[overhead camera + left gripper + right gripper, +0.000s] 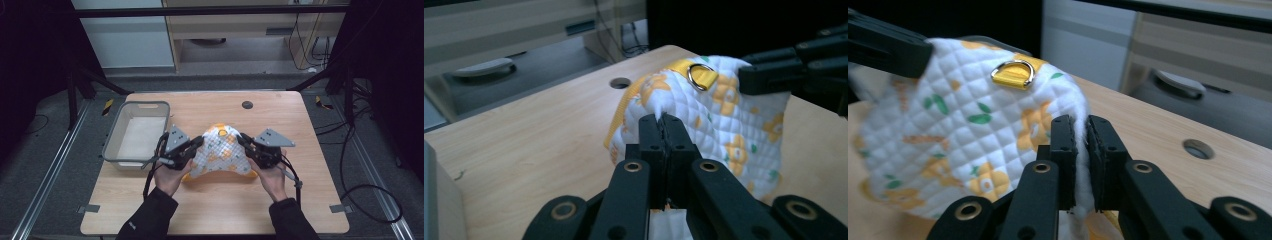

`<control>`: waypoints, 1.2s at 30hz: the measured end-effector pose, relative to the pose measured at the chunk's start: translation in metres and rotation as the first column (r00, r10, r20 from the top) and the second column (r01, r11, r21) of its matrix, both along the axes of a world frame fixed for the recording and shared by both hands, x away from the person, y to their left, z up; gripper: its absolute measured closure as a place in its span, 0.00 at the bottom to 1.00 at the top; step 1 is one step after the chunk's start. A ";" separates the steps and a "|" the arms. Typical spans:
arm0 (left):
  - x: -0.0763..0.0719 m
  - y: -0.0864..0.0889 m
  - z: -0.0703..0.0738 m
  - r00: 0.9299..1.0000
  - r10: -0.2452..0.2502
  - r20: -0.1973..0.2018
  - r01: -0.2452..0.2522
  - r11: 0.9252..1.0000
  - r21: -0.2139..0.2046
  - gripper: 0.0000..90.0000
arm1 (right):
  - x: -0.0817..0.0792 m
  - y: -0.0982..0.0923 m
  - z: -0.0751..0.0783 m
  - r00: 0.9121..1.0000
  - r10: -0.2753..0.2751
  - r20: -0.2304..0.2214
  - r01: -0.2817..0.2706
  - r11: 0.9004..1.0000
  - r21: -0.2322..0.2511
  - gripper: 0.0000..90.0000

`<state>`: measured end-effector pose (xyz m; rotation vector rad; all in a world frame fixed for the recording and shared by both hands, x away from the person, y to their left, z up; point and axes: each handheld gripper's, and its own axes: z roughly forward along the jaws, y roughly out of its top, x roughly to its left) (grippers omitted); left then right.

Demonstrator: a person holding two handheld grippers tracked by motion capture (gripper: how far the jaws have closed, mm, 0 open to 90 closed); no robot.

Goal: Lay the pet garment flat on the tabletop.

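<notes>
Quilted cloth (220, 150), white with yellow flowers and green leaves, hangs stretched between the two claws over the middle of the wooden table (280, 210). Its lower yellow-trimmed edge lies close to the tabletop; whether it touches the wood cannot be told.

The left claw (200, 144) is pressed together on the cloth's left edge; in the left gripper view a fold of the quilted fabric sits pinched between the two black jaws (663, 120). The right claw (242, 141) pinches the opposite edge, and in the right gripper view a thick white seam of the cloth runs down between its jaws (1081, 131). Each claw is held in one hand, the left hand (167, 176) and the right hand (274, 180) coming in from the near edge of the table in dark sleeves.

A yellow strap with a metal D-ring (698, 76) sits at the top of the cloth, between the two grips.

A grey plastic basket (116, 129) stands on the table's left side, just beside the left claw. A dark round hole (247, 105) shows in the tabletop beyond the cloth.
</notes>
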<state>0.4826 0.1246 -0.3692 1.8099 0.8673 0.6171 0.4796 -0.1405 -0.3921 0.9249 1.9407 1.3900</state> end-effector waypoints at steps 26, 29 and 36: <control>-0.024 0.056 -0.084 0.977 0.052 -0.206 -0.032 0.994 0.101 0.37 | -0.020 -0.046 -0.047 0.984 -0.002 -0.179 -0.013 0.997 -0.079 0.39; -0.021 0.053 -0.090 0.975 0.061 -0.214 -0.035 0.992 0.125 0.37 | -0.022 -0.044 -0.059 0.979 0.006 -0.203 -0.025 0.996 -0.089 0.39; -0.017 0.041 -0.109 0.971 0.054 -0.232 -0.005 0.979 0.206 0.38 | -0.017 -0.031 -0.087 0.963 0.045 -0.266 -0.085 0.986 -0.140 0.44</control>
